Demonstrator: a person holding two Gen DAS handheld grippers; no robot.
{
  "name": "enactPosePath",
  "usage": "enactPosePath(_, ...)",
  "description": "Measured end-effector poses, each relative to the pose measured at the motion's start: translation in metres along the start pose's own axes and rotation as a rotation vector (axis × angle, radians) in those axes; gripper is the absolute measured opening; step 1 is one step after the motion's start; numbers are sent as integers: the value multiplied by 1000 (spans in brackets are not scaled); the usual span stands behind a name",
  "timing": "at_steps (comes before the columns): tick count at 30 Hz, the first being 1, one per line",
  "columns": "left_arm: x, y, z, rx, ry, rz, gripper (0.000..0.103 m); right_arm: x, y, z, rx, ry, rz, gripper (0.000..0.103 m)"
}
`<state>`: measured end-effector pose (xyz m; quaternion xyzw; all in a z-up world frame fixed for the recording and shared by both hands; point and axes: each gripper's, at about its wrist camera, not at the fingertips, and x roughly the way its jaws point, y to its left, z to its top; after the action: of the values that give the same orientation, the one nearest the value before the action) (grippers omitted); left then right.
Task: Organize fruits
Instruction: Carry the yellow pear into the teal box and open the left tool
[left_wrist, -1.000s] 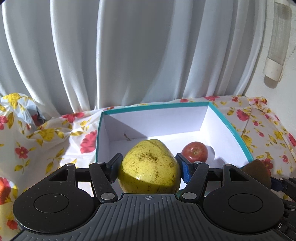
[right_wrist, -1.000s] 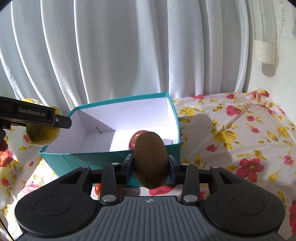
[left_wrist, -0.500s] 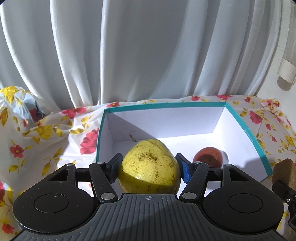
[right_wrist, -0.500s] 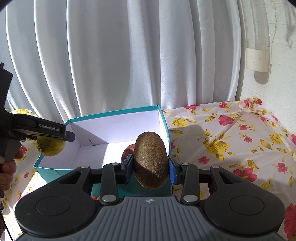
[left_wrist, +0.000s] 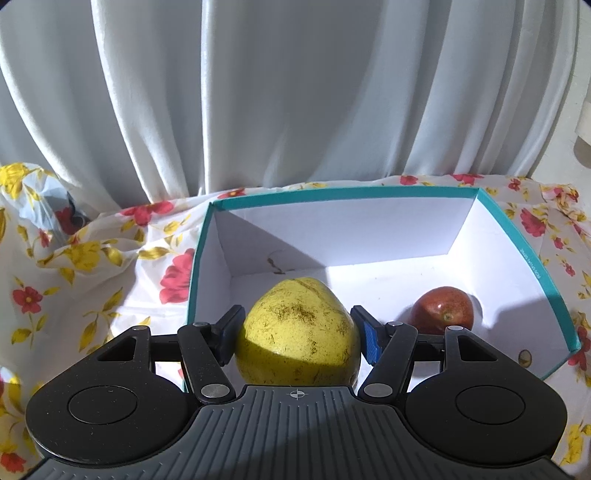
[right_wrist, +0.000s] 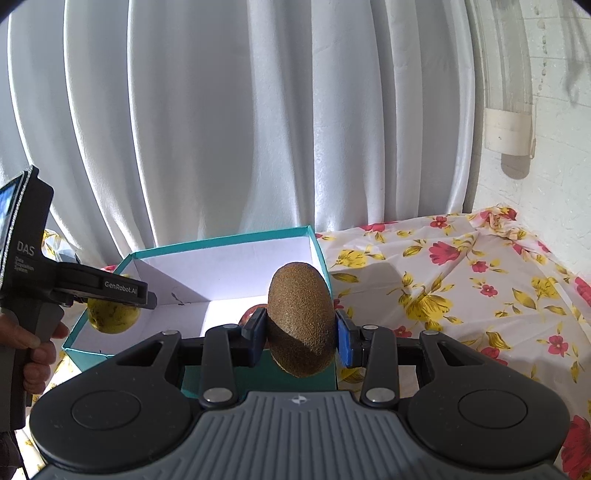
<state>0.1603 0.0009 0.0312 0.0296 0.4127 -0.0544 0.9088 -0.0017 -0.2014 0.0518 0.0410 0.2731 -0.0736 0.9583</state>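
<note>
**Two fruits held at the teal box, with readable markings**

We read "GenRobot.AI" on the arm of the left hand-held gripper (right_wrist: 114, 314) in the right wrist view, and "DAS" with smaller, unreadable lines beneath it on its upright body. A short line of print runs along the inner right wall of the teal box (left_wrist: 517, 236); it is too small for us to read. A small round mark shows on the box's outer near right corner.

We take the box as landmark. The left hand-held gripper (left_wrist: 297, 334) clamps a yellow-green speckled fruit (left_wrist: 297, 332) between its pads, above the near left part of the box's white interior. A red fruit (left_wrist: 443, 312) lies on the box floor toward the near right wall. The right hand-held gripper (right_wrist: 301, 332) grips a brown fuzzy kiwi (right_wrist: 300, 317) upright between its blue pads, in front of the box's near right corner and outside it; the kiwi hides most of the red fruit from that view.

A hand (right_wrist: 35, 347) grips the left tool's handle, left of the box. The box rests on a floral cloth (right_wrist: 461, 280) covering the table. White curtains (left_wrist: 295, 92) hang behind the box, and a white pipe (right_wrist: 511, 110) runs down the wall to its right.
</note>
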Motion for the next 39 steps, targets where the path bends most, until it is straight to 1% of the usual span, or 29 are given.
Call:
enactPosePath(14, 33, 2, -2, 4, 64, 19, 68, 12, 4, 8, -14, -16, -2, 37)
enactPosePath(24, 38, -4, -1, 22, 50, 32, 68, 19, 7, 11, -19, -16, 2, 37)
enactPosePath(29, 40, -8, -3, 41, 42, 60, 68, 21, 9, 12, -32, -14, 12, 37)
enactPosePath(34, 42, -9, -3, 42, 41, 71, 68, 24, 9, 13, -31, -9, 15, 37)
enactPosePath(36, 41, -8, -3, 32, 37, 65, 65, 24, 10, 13, -32, -8, 17, 37)
enactPosePath(39, 41, -4, -3, 17, 36, 57, 66, 24, 11, 13, -32, -8, 20, 37)
